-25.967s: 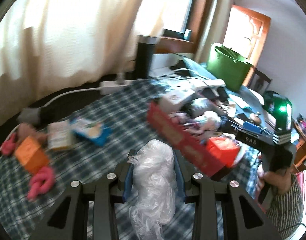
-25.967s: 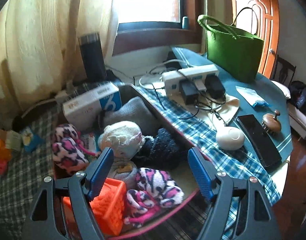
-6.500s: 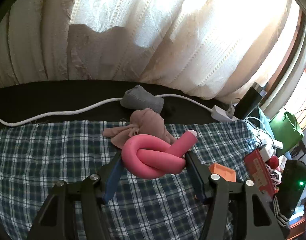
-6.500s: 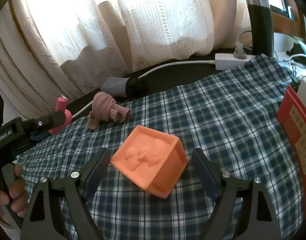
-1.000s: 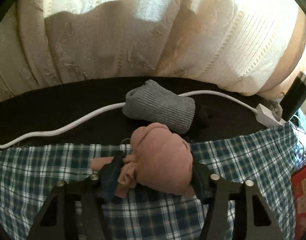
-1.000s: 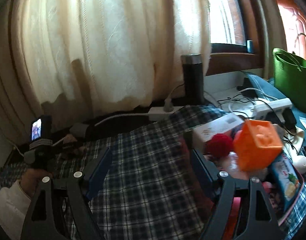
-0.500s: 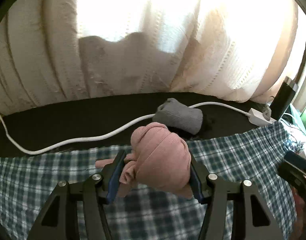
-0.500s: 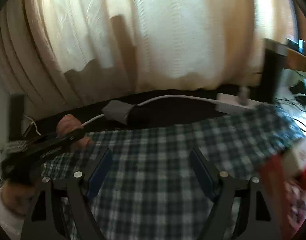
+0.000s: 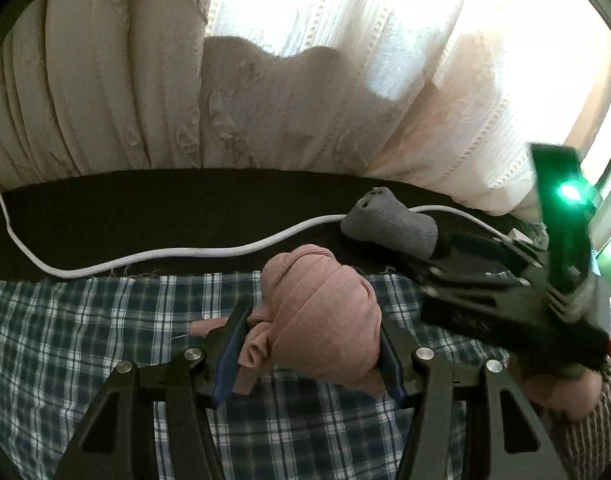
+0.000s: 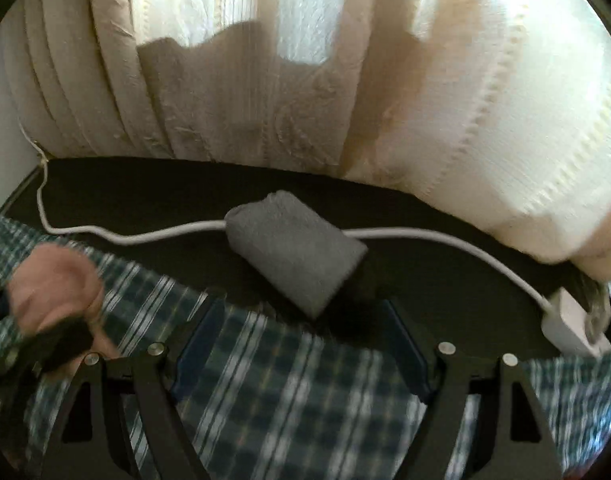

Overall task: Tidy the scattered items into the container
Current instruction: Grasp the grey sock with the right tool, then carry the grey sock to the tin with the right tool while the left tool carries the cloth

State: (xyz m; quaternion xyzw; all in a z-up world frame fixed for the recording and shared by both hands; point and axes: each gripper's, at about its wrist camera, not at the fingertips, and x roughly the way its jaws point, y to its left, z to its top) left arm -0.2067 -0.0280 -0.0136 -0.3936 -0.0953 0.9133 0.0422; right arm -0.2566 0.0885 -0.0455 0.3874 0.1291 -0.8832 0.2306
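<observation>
Pink cloth bundle [image 9: 321,320]: knotted, ribbed cloth, held between the two fingers of the left gripper [image 9: 305,344], above the checked cloth.
Grey rolled sock [image 10: 295,248]: lies on its side on the dark surface, across the white cable, near the curtain.

We see a cream lace curtain [image 9: 265,80] hanging in folds across the back, with bright daylight glowing through its upper right. Below it runs a dark surface [image 9: 145,208] crossed by a white cable [image 9: 165,254], which ends at a white power strip [image 10: 573,328]. Nearer us lies a blue-green plaid cloth [image 9: 85,340].
</observation>
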